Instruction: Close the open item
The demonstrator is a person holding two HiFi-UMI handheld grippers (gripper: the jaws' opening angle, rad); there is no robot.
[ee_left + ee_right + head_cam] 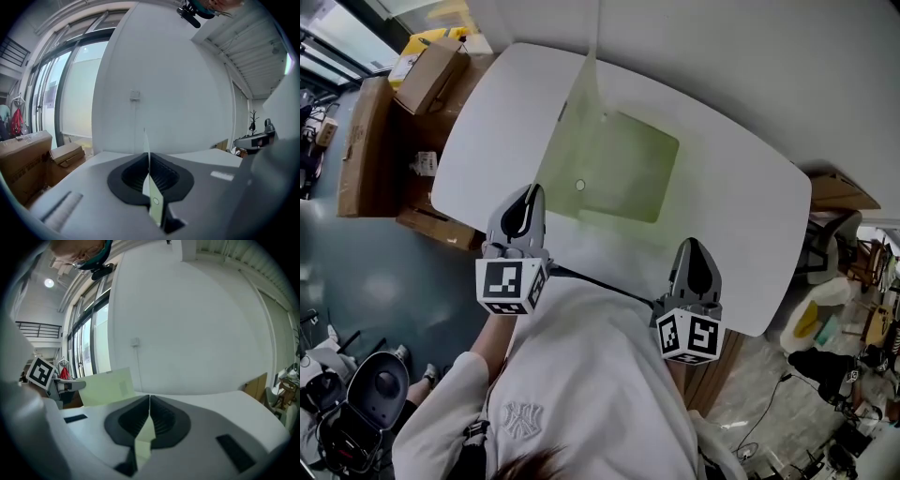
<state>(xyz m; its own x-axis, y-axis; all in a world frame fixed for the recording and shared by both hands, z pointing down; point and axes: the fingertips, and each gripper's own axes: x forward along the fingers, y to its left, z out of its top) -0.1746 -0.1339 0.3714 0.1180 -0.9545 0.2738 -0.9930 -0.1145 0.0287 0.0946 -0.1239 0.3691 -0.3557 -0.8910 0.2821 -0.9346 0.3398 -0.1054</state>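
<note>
A pale green translucent folder [619,169] lies open on the white table [741,187]. Its left cover stands up from the table, rising toward the wall. My left gripper [528,192] is at the folder's front left corner and is shut on that cover. In the left gripper view the sheet [153,197] runs edge-on between the jaws [149,161], with a round snap on it. My right gripper [692,246] is near the front right corner, jaws together. In the right gripper view [149,401] a green strip [143,439] sits in the jaws, and the raised cover [105,386] shows at left.
Cardboard boxes [427,70] stand on the floor past the table's left end. A white wall runs just behind the table. A dark chair [366,403] is at lower left and office clutter [844,309] at right. The person's white shirt [581,375] fills the near edge.
</note>
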